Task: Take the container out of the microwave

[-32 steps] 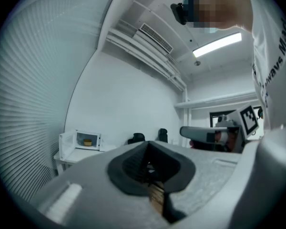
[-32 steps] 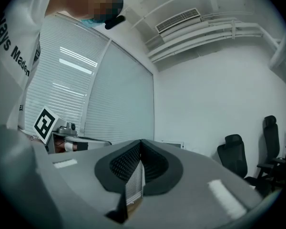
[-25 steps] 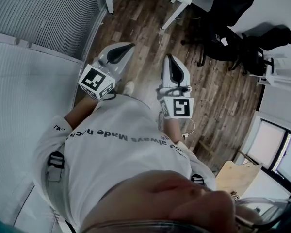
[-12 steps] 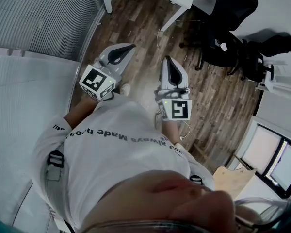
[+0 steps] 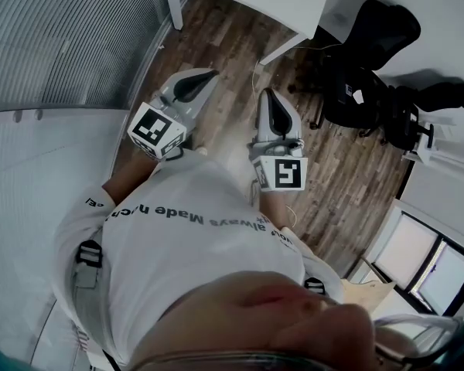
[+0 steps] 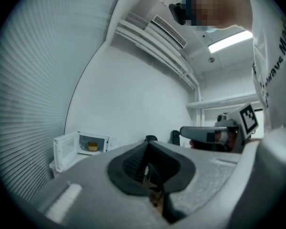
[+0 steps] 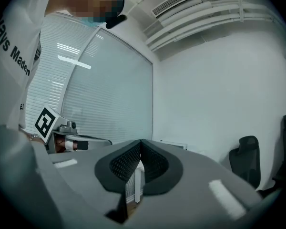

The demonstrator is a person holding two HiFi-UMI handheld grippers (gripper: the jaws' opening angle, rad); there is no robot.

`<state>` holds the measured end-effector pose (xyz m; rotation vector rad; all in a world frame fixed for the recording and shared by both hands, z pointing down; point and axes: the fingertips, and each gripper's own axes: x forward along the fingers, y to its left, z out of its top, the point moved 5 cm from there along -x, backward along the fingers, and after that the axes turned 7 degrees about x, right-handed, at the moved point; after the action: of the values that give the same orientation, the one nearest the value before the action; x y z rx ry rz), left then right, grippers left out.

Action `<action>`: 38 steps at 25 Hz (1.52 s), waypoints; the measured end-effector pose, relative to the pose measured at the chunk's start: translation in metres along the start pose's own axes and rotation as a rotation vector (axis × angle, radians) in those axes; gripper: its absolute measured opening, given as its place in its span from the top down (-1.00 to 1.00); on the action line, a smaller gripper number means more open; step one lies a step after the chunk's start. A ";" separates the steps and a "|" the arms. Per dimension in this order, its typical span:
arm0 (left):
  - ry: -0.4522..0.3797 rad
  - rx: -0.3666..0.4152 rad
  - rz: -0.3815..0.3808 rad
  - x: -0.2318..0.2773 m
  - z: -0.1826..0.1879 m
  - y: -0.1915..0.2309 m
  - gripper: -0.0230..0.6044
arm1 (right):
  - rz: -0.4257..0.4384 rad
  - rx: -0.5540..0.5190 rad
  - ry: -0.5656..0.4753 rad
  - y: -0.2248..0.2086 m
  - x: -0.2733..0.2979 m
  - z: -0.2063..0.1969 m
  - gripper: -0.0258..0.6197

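Note:
A small white microwave point(image 6: 81, 147) stands far off at the left of the left gripper view, its door swung open to the left. Inside it sits a yellow container point(image 6: 92, 146). My left gripper point(image 5: 209, 73) and right gripper point(image 5: 267, 93) are held side by side in front of the person's chest, pointing level over the wooden floor. Both are shut with nothing between their jaws. In the left gripper view the jaws of the left gripper point(image 6: 148, 143) meet at the tip, and the right gripper point(image 7: 141, 142) is pressed together the same way. The microwave is well beyond reach of both.
Black office chairs point(image 5: 363, 60) stand on the wooden floor point(image 5: 348, 168) ahead to the right. A white table point(image 5: 278, 49) with slanted legs lies straight ahead. A wall of blinds point(image 5: 54, 37) runs along the left. White wall behind the microwave.
The floor, chairs and table have slid nearer in the head view as the person walks forward. Both grippers keep the same pose, shut and side by side.

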<state>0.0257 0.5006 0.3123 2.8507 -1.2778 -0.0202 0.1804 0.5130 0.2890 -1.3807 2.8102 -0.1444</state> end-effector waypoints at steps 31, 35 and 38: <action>-0.009 0.030 -0.009 0.211 0.002 0.283 0.92 | 0.000 -0.003 -0.015 -0.155 0.317 0.016 0.92; 0.009 0.035 -0.008 0.283 0.009 0.303 0.92 | 0.005 0.009 -0.018 -0.222 0.352 0.029 0.92; 0.017 0.038 -0.013 0.334 0.016 0.313 0.92 | 0.006 0.017 -0.023 -0.270 0.372 0.040 0.92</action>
<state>0.0146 0.0430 0.3018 2.8846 -1.2700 0.0289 0.1680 0.0516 0.2853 -1.3617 2.7876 -0.1517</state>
